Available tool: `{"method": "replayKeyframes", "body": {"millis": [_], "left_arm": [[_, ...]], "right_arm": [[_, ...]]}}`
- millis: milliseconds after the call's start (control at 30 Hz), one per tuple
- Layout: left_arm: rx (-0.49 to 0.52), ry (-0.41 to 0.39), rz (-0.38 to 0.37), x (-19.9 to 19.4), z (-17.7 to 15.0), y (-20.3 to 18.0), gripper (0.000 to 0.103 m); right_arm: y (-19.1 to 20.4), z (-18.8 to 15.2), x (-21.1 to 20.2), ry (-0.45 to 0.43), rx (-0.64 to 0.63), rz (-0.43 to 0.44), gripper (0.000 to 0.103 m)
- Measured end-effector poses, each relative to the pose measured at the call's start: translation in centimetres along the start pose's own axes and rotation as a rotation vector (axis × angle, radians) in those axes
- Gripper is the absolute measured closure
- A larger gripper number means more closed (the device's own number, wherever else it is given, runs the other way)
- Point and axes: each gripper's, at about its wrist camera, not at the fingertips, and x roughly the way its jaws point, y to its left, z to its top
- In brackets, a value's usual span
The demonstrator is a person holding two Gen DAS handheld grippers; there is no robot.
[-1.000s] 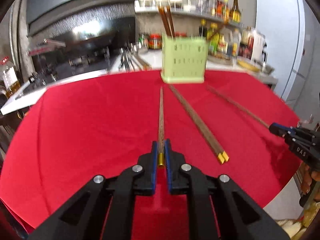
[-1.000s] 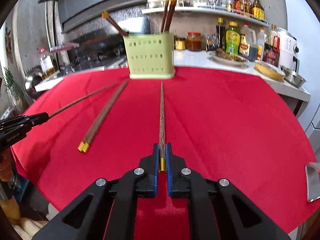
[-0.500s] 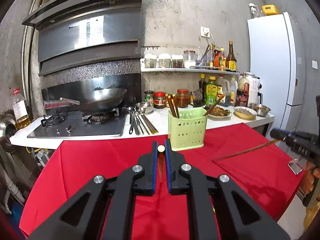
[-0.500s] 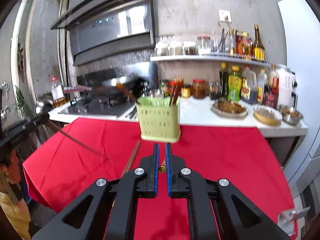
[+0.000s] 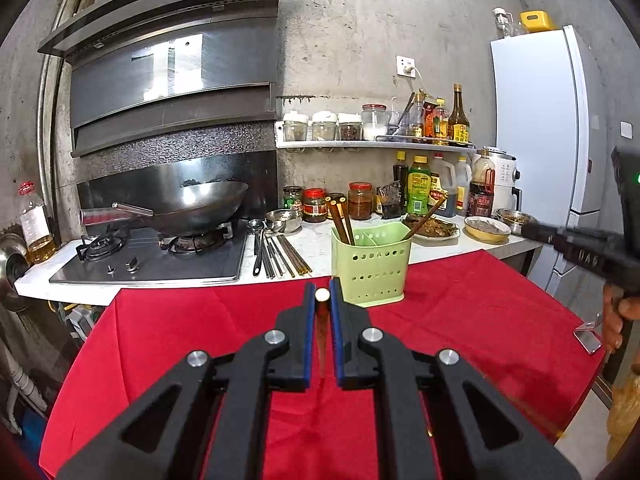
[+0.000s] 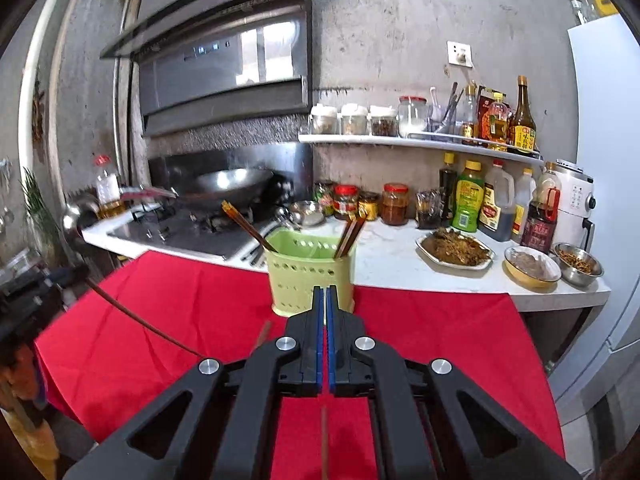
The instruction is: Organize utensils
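A green perforated utensil holder (image 5: 370, 268) stands at the far edge of the red tablecloth (image 5: 180, 332) and has brown chopsticks in it; it also shows in the right wrist view (image 6: 310, 280). My left gripper (image 5: 321, 294) is shut on a chopstick (image 5: 321, 295) whose gold end points at the camera, raised above the cloth. My right gripper (image 6: 324, 292) is shut on another chopstick (image 6: 324, 440), which hangs down below the jaws. In the right wrist view the left gripper (image 6: 60, 278) shows at the left with its chopstick (image 6: 140, 320) slanting down.
A pair of chopsticks (image 6: 263, 332) lies on the cloth in front of the holder. Behind the table runs a white counter (image 5: 320, 252) with a stove, wok (image 5: 200, 204), loose utensils, jars, bottles and dishes. A white fridge (image 5: 540, 128) stands at right.
Both grippers have lifted their chopsticks off the cloth and tilted upward. The views rose from the tabletop to the kitchen wall, and the holder now sits just ahead of the jaws.
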Motion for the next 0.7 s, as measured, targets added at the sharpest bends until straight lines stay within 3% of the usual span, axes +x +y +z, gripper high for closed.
{"method": "replayKeyframes", "body": {"millis": [67,233,300,433,533,567,633,700], "left_arm": [[-0.003,-0.011,0.001,-0.1,-0.3,0.1,0.096],[-0.001,0.008,0.005,0.2,-1.6,-0.2,0.096],[0.004,0.011,0.012,0.2,-2.0,-0.2,0.096],[-0.007,0.034,0.014,0.6,-3.0,0.1,0.096],[-0.034,0.063,0.018,1.4,-3.8,0.8,0.096],[-0.045,0.072,0.019,1.7,-4.0,1.0,0.096],[-0.053,0.08,0.023,1.8,-4.4,1.3,0.096],[-0.053,0.081,0.027,1.8,-4.6,1.4,0.096]], "right_arm": [[0.0,-1.7,0.5,0.047,-0.002,0.003,0.101],[0.7,-10.0,4.4,0.339,-0.067,0.033,0.094],[0.7,-12.3,5.2,0.397,-0.063,0.027,0.093],[0.6,-14.4,5.8,0.442,-0.021,0.047,0.083],[1.0,-14.9,6.2,0.449,-0.031,0.032,0.082],[1.1,-14.8,6.3,0.448,-0.035,0.023,0.084],[1.2,-14.6,6.7,0.443,-0.056,0.009,0.097],[1.4,-14.1,7.7,0.444,-0.062,0.01,0.097]]}}
